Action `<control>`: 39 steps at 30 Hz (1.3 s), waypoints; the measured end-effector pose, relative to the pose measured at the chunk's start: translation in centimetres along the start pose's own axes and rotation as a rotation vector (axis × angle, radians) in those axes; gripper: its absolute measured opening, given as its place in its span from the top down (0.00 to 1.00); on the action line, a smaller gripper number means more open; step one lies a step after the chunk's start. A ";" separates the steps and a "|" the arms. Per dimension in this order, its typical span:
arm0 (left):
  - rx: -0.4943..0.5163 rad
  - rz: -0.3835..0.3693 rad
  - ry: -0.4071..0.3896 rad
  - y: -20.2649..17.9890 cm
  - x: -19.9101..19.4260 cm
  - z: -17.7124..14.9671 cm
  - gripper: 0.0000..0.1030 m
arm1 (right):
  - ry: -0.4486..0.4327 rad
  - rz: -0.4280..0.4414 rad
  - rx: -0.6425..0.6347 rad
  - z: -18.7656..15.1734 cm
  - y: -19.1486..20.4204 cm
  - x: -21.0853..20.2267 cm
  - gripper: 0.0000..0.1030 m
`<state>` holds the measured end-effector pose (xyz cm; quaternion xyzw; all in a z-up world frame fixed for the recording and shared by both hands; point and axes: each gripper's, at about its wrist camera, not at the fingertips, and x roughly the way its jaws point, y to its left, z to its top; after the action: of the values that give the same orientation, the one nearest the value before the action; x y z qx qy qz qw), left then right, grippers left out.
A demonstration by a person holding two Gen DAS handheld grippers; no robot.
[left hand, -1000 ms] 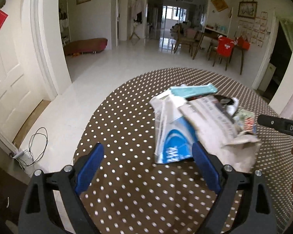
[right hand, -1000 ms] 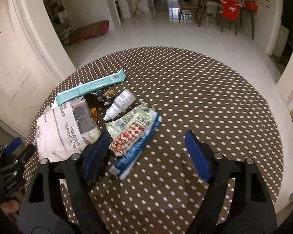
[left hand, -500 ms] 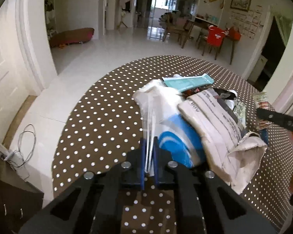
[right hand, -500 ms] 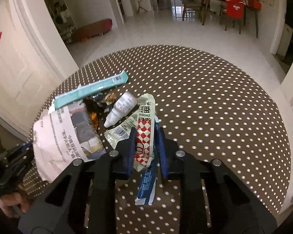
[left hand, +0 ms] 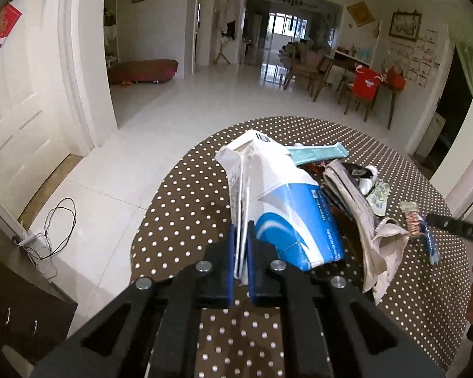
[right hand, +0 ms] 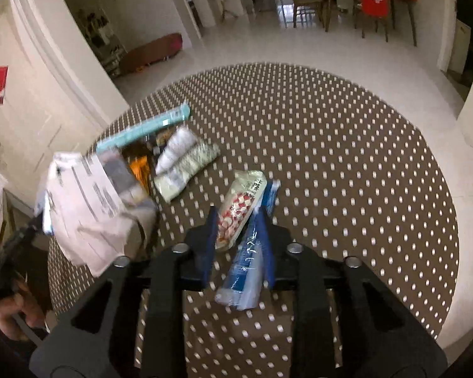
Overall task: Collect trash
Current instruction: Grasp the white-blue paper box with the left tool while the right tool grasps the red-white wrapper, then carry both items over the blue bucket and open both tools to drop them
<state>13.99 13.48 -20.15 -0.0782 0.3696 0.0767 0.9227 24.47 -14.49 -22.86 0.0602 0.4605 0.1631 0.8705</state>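
Polka-dotted brown tablecloth [right hand: 347, 145] covers a round table in a white-tiled room, and the litter sits on its left half. Nearest the right gripper [right hand: 238, 220] lie a red-and-white snack wrapper [right hand: 239, 208] and a blue-and-clear sachet [right hand: 252, 252], side by side between its jaws, which are opening; whether the pads still press on them I cannot tell. Both wrappers run lengthwise away from the camera, tilted slightly right, in line with the fingers. The left gripper [left hand: 240, 252] is pressed together on the edge of a white-and-blue plastic bag [left hand: 287, 208], whose long axis climbs away from the jaws toward its crumpled top. Beside it droop a newspaper [left hand: 356, 208] and, farther back, a teal tube [left hand: 318, 152]. My judgement — hold the bag's mouth wide and steady, and re-pinch the wrappers across their middles, so neither slips out on the way over.
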 end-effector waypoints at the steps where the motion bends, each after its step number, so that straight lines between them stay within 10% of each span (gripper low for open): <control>1: -0.002 0.003 -0.007 0.0 -0.3 0.0 0.94 | -0.002 0.003 0.002 -0.4 -0.2 -0.3 0.65; 12: -0.038 0.028 -0.069 1.0 -3.8 0.2 0.94 | 0.039 -0.030 -0.097 1.0 2.9 3.6 0.60; 19: -0.014 -0.001 -0.113 -0.2 -6.1 1.2 0.94 | 0.006 -0.051 -0.156 1.0 3.5 2.3 0.88; 26: 0.043 -0.101 -0.126 -5.2 -6.3 2.6 0.94 | -0.123 0.065 -0.046 1.3 -0.4 -4.8 0.88; 39: 0.232 -0.343 -0.109 -21.6 -4.9 3.6 0.94 | -0.317 -0.022 0.193 0.5 -15.8 -17.8 0.88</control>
<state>17.22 -7.28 -12.23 -0.0289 0.3070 -0.1206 0.9436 19.14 -35.37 -12.69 0.1631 0.3314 0.0970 0.9242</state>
